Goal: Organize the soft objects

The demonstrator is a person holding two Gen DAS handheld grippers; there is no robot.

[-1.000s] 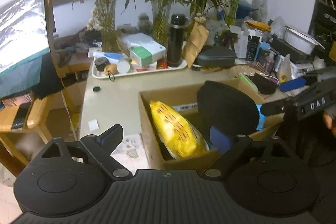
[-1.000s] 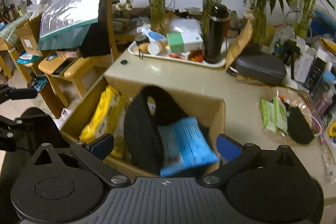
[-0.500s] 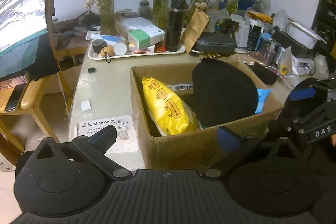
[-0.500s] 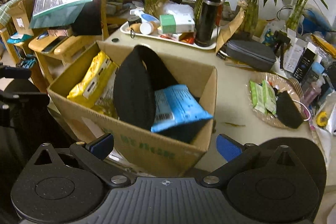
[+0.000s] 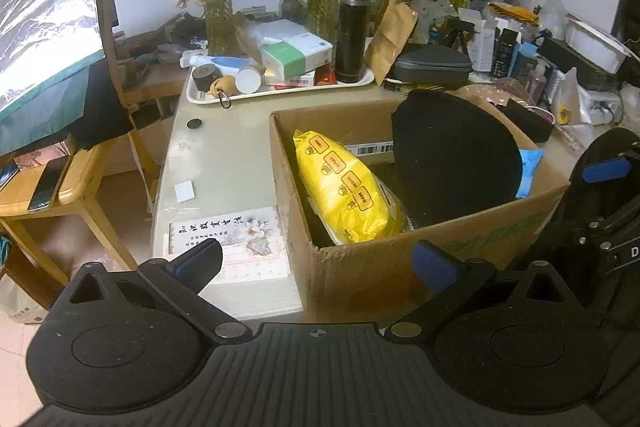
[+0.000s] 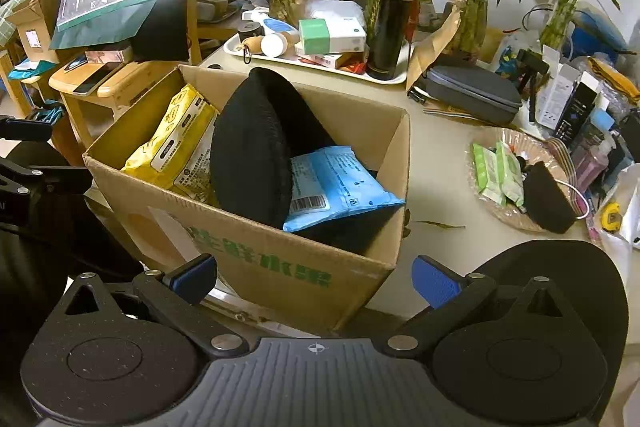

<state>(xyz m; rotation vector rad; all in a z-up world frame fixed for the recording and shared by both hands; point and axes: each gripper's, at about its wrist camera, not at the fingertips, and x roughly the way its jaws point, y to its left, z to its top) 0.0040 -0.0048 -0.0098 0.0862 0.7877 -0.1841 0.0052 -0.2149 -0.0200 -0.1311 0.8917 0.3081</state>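
Note:
A brown cardboard box (image 5: 400,267) with green print (image 6: 260,259) stands at the near edge of the table. Inside lean a yellow pack (image 5: 344,187) (image 6: 172,143) on the left, a black rounded cushion (image 5: 452,159) (image 6: 256,147) in the middle and a blue pack (image 6: 332,183) (image 5: 530,167) at the right. My left gripper (image 5: 316,261) hangs open in front of the box's near wall, with nothing between its fingers. My right gripper (image 6: 315,278) is open too, low before the box's front corner and holding nothing.
Behind the box sits a white tray (image 5: 280,93) with a black flask (image 5: 352,31), boxes and tubes, backed by bamboo vases. A grey case (image 6: 468,91) and a wicker dish (image 6: 492,219) of green packs lie to the right. Wooden chairs (image 5: 60,187) stand left of the table.
Both grippers have drawn back from the box. The black cushion and blue pack, close between the right fingers a second ago, now rest in the box, apart from them.

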